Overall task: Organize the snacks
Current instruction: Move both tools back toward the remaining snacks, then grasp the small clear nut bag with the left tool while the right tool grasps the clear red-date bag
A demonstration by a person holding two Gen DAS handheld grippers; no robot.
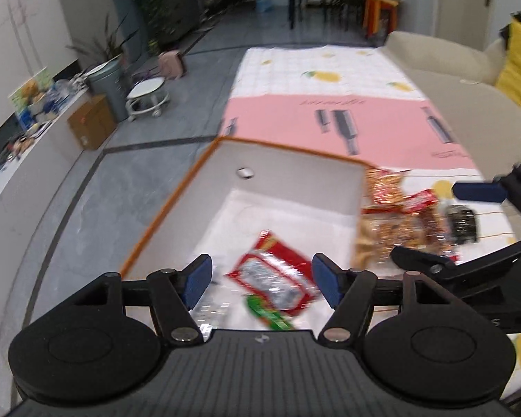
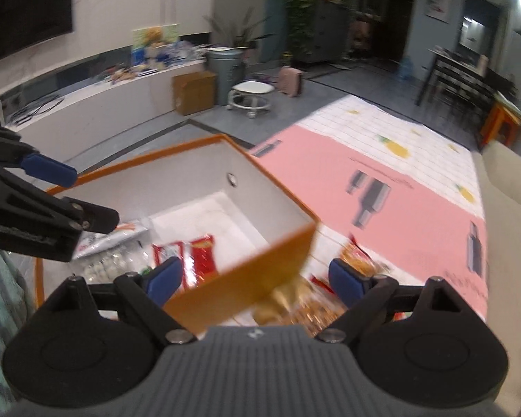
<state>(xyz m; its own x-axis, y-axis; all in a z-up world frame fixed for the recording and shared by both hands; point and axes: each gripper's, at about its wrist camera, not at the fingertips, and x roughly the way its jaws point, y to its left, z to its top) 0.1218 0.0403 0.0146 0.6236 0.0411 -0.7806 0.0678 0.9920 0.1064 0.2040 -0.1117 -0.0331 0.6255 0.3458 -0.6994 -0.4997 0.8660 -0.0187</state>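
Both grippers hang wide and empty: the left gripper [image 1: 262, 279] over the box [image 1: 177, 205], above a red packet [image 1: 274, 278]; the right gripper [image 2: 255, 279] is nearer the loose snacks [image 2: 316, 305] just outside the box's right wall.

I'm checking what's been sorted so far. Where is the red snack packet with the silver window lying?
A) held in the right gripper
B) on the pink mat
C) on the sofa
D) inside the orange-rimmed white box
D: the red snack packet lies on the floor of the orange-rimmed white box, under the open left gripper.
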